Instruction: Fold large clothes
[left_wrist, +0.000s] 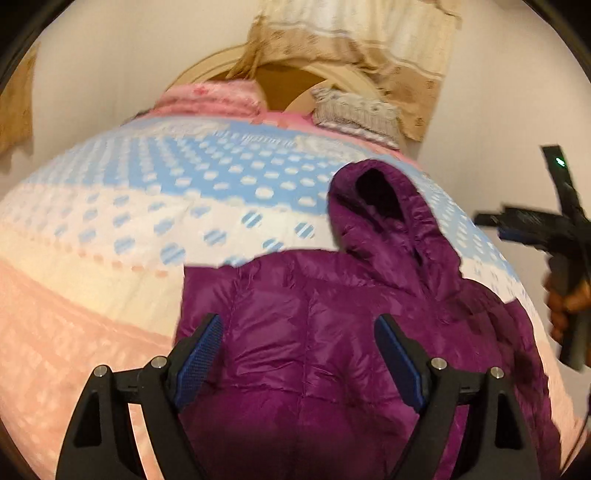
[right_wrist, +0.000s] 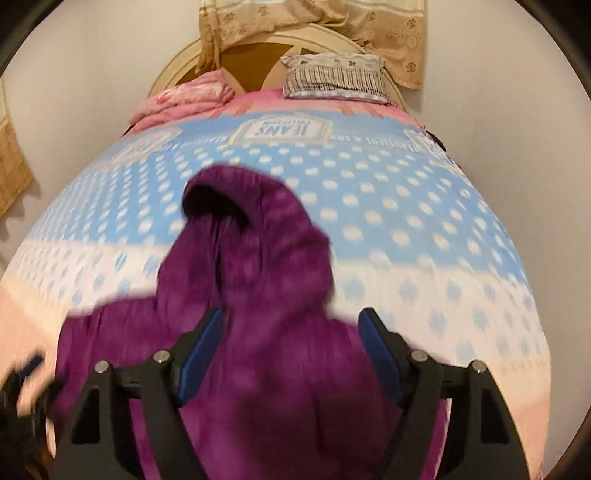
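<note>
- A bed (right_wrist: 424, 206) filled most of both views, covered by a spread with a blue band of pale dots, a white band with blue dots below it, and a peach band nearest the cameras.
- A purple puffer jacket (left_wrist: 314, 332) lay flat on the near part of the spread, its body over the white and peach bands and its hood (left_wrist: 384, 218) reaching up onto the blue band, the dark opening facing upward.
- A beige patterned curtain (right_wrist: 388, 33) hung on the wall behind a rounded cream headboard (right_wrist: 173, 70).
- At the head end a striped grey pillow (right_wrist: 336, 79) sat to the right, with crumpled pink bedding (right_wrist: 184, 98) to the left, well apart from the jacket.
- The left gripper (left_wrist: 299, 350) hovered over the jacket's body, jaws spread wide, nothing between the blue pads.
- The right gripper (right_wrist: 291, 347) stood above the base of the hood, jaws likewise wide apart and holding nothing; that view was blurred.
- In the left view a hand (left_wrist: 565, 302) held the right tool's handle at the bed's right edge.
</note>
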